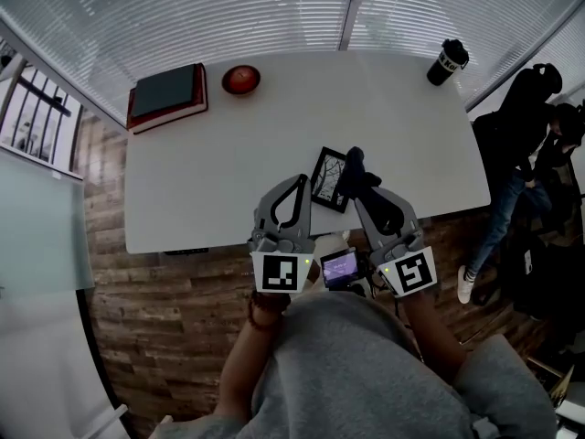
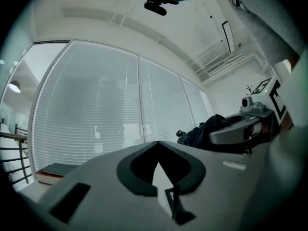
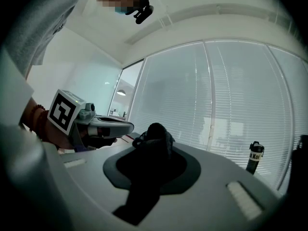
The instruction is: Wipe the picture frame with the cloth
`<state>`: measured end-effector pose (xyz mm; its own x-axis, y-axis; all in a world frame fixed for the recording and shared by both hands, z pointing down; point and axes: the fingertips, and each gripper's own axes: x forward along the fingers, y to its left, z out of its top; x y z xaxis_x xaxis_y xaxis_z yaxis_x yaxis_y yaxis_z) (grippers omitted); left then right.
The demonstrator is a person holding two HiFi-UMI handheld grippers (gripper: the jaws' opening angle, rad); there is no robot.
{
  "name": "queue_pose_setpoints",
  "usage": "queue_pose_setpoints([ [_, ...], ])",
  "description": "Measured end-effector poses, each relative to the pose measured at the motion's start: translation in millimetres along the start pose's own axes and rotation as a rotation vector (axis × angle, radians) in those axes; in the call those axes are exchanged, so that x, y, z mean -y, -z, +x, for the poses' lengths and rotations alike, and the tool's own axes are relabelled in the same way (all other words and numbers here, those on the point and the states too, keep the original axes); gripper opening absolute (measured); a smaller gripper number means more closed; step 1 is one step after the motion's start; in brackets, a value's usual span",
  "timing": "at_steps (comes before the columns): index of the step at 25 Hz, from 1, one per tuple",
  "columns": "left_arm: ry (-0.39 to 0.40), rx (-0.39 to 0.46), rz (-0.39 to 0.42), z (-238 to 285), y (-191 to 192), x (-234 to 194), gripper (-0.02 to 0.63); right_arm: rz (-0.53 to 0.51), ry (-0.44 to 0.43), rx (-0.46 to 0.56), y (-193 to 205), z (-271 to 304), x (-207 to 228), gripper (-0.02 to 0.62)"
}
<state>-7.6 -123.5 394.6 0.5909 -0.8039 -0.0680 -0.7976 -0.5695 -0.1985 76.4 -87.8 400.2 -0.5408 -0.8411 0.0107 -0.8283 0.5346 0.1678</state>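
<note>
sitting near the table (image 1: 183, 199) edge, picture frame (image 1: 327, 179) has open tabletop beyond.

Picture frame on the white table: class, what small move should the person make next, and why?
Probably sweep the right gripper toward the left gripper, dragging the cloth across the picture frame. The right jaws are clamped on the cloth, which sits at the frame's right edge; the left gripper, jaws shut, is beside its other edge.

table (image 1: 183, 181) white | floor (image 1: 155, 337) wood planks | windows (image 1: 183, 16) blinds, apparently daylit
</note>
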Motion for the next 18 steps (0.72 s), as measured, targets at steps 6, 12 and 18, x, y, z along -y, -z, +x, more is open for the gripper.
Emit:
queue_pose_setpoints([
  [6, 0.01, -0.004, 0.004, -6, 3, 2, 0.0, -0.006, -0.012, -0.007, 1, 0, -5, 0.08],
  [12, 0.008, -0.008, 0.01, -10, 5, 0, 0.0, -0.009, -0.028, -0.02, 1, 1, -10, 0.08],
  [18, 0.013, -0.02, 0.029, -14, 5, -3, 0.0, -0.006, -0.053, -0.03, 1, 2, -16, 0.08],
])
